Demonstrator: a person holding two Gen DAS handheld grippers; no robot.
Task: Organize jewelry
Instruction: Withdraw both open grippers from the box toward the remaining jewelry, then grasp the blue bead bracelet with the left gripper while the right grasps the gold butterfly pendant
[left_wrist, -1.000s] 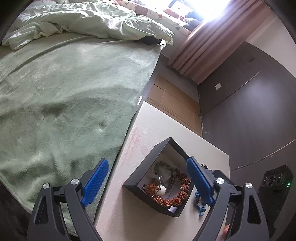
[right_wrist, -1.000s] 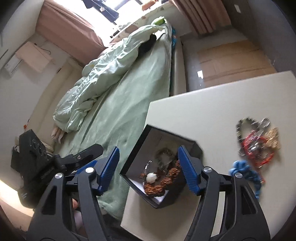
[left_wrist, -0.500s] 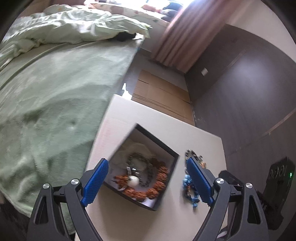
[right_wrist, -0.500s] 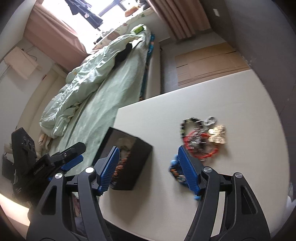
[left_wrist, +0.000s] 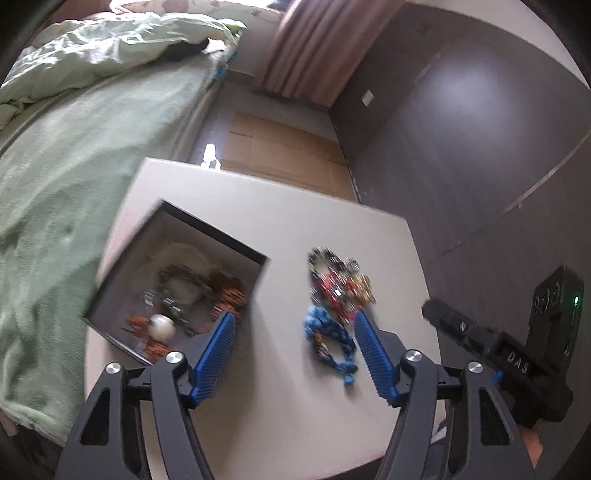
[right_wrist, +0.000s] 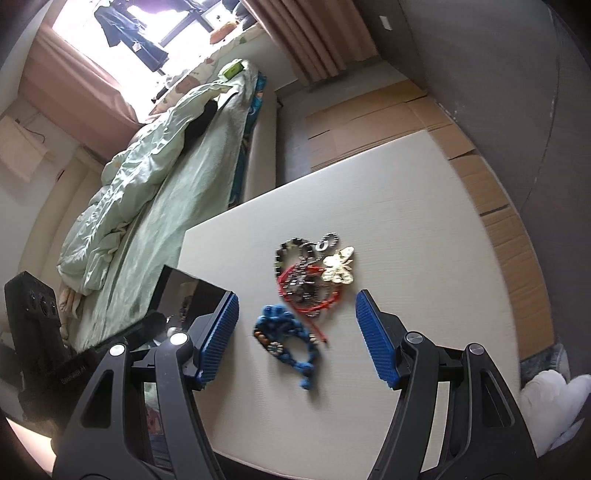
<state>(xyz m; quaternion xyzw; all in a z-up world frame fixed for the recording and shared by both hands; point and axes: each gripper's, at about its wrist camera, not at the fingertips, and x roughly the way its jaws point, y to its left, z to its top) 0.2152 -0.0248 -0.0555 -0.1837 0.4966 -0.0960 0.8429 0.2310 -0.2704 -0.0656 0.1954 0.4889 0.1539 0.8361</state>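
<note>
My left gripper (left_wrist: 293, 328): black skeletal arms with triangular cutouts, silver pivot screws, ribbed blue pads (left_wrist: 216, 360). Right gripper (right_wrist: 295, 321) built the same. Its black camera block (left_wrist: 554, 317) carries a green light and white lettering "DAS".

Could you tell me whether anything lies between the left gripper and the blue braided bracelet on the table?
Nothing visible does. The blue braided bracelet lies on bare table just ahead of the left gripper, whose jaws have just been closing with nothing between them.
</note>
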